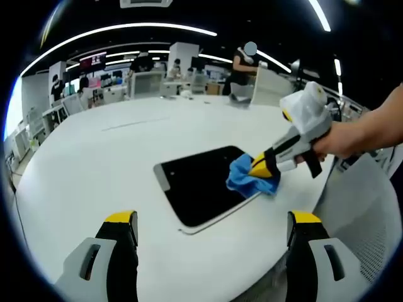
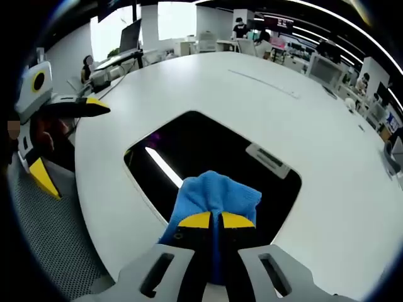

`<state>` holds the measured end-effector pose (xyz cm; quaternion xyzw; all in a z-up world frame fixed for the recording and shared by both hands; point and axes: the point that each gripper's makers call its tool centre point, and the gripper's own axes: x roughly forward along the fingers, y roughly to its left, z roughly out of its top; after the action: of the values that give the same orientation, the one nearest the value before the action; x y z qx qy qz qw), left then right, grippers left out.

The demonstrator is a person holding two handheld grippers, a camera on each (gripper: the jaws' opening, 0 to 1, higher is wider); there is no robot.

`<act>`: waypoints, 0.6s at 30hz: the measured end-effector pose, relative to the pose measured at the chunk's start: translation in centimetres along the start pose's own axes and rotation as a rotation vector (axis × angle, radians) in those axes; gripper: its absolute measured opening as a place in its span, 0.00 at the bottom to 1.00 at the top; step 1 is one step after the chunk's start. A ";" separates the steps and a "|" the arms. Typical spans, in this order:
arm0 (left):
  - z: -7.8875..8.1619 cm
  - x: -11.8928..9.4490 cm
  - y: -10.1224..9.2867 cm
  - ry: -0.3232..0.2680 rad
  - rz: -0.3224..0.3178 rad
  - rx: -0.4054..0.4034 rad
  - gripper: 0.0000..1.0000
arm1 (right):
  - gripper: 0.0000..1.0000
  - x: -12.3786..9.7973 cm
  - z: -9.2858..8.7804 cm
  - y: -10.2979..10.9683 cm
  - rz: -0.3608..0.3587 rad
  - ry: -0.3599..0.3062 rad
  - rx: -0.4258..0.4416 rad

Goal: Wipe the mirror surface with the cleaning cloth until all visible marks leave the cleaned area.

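Mirror: a dark, flat, rounded-rectangle panel with a small grey tab at one end, lying face-up on the white counter near the rounded edge closest to the person. In the right gripper view the mirror reflects a bright ceiling strip; any marks on it are too faint to make out.

The cleaning cloth is blue, soft and bunched, and rests on the mirror's edge nearest the right hand-held gripper, whose jaws are pinched tight on it. From that gripper's own camera the cloth bulges out ahead of the closed yellow tips of the right hand-held gripper.

The left hand-held gripper hovers over the counter edge with its jaws wide apart and nothing between them.

The mirror looks thin, stiff and breakable, and probably slides easily on the smooth counter, so pressure should stay light and flat. The cloth is limp and light; a grip on the gathered fold, as it is held now, leaves a loose pad to drag across the glass.
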<state>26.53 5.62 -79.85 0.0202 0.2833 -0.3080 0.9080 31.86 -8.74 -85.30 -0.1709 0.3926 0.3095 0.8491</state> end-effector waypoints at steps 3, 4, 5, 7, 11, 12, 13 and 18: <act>0.0 0.0 0.1 -0.002 0.003 0.001 0.99 | 0.00 -0.1 -0.2 0.2 -0.001 -0.006 0.006; 0.0 0.0 0.2 -0.002 0.006 0.001 0.99 | 0.00 -0.1 -0.2 0.3 -0.001 -0.007 0.009; 0.0 0.0 0.2 -0.004 0.005 -0.006 0.99 | 0.00 -0.2 -0.3 0.4 -0.001 -0.010 0.011; 0.0 0.0 0.2 -0.003 0.006 -0.006 0.99 | 0.00 -0.2 -0.3 0.5 0.000 -0.013 0.015; 0.0 0.0 0.2 -0.003 0.007 -0.007 0.99 | 0.00 -0.3 -0.5 0.7 0.004 -0.015 0.016; 0.0 0.0 0.2 -0.006 0.007 -0.011 0.99 | 0.00 -0.4 -0.5 0.8 0.006 -0.016 0.019; 0.0 0.0 0.2 -0.006 0.008 -0.012 0.99 | 0.00 -0.5 -0.6 0.8 0.007 -0.018 0.022; 0.0 0.0 0.3 -0.003 0.010 -0.012 0.99 | 0.00 -0.7 -0.8 1.2 0.015 -0.023 0.029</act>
<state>26.66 5.84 -79.93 0.0158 0.2834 -0.3020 0.9101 30.24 -8.57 -85.34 -0.1519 0.3886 0.3119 0.8536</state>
